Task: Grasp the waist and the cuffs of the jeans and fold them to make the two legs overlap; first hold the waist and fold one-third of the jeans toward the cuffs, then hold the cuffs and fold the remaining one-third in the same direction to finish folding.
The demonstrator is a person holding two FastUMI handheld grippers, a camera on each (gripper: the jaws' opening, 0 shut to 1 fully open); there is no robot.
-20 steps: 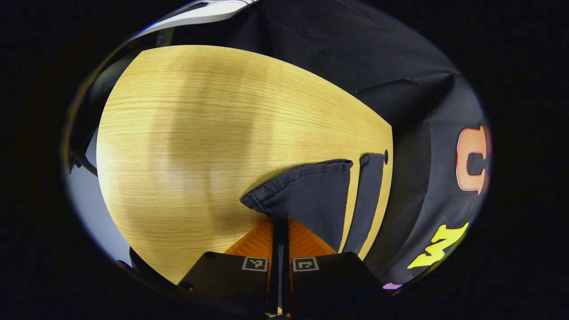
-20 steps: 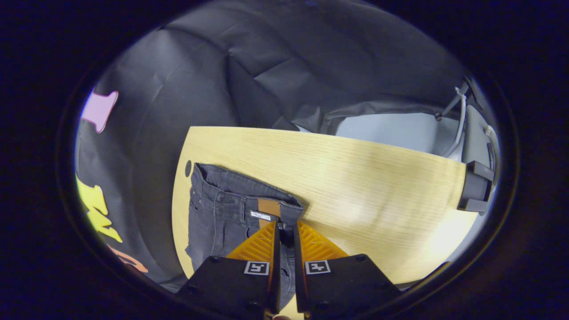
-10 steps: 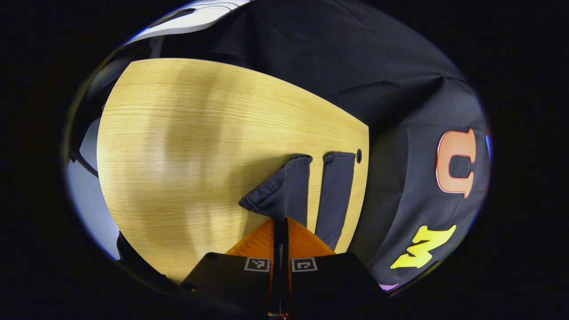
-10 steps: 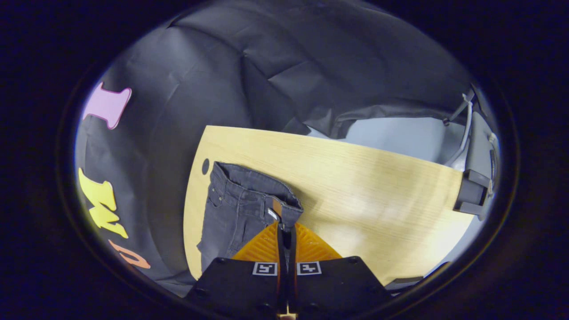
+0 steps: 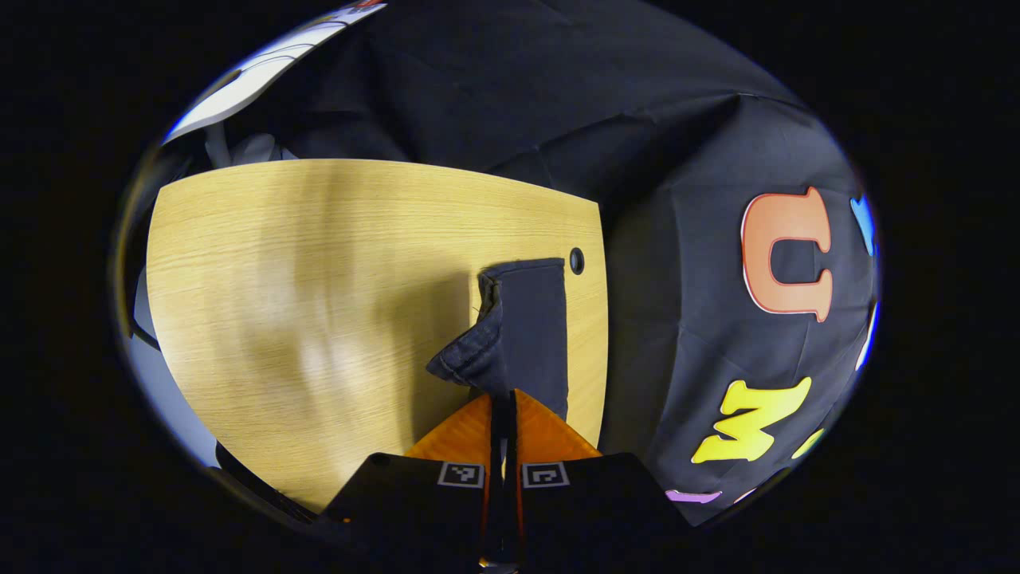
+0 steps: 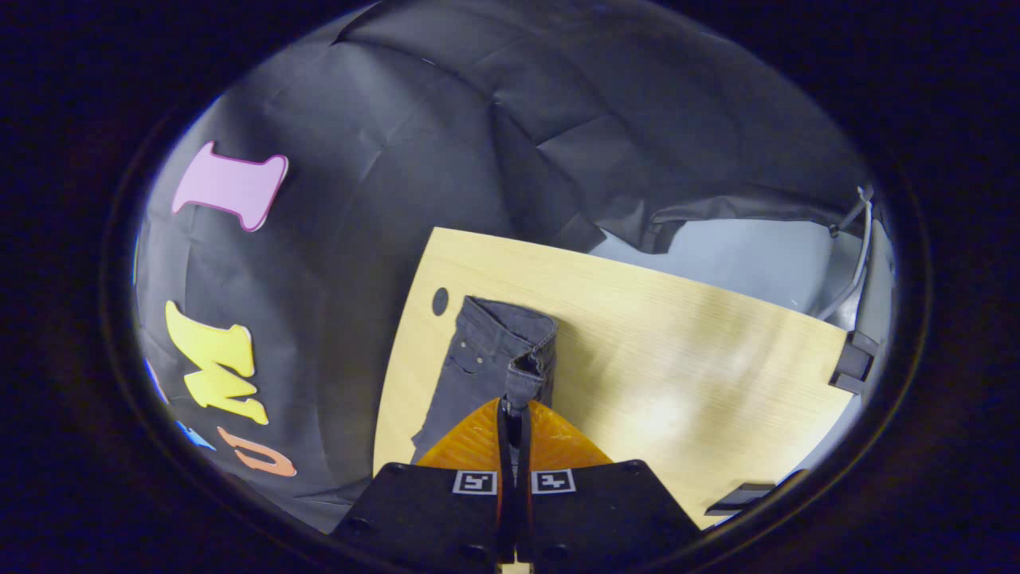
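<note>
- My left gripper (image 5: 502,402) is clamped on a cuff (image 5: 466,368) of the dark jeans (image 5: 526,327), both fingers pressed together on the hem, lifted off the wooden table (image 5: 319,271).
- Ahead of that claw, the legs lie stacked beside the table's edge, near a small round hole (image 5: 576,261).
- My right gripper (image 6: 514,414) pinches the waist (image 6: 526,368), bunched just ahead of its fingertips, the rest lying flat beyond it to the left.

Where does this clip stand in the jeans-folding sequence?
In hand: the left gripper pinches a cuff over the other leg, and the right gripper pinches the waist. The legs nearly overlap. Left: both one-third folds on the table.
</note>
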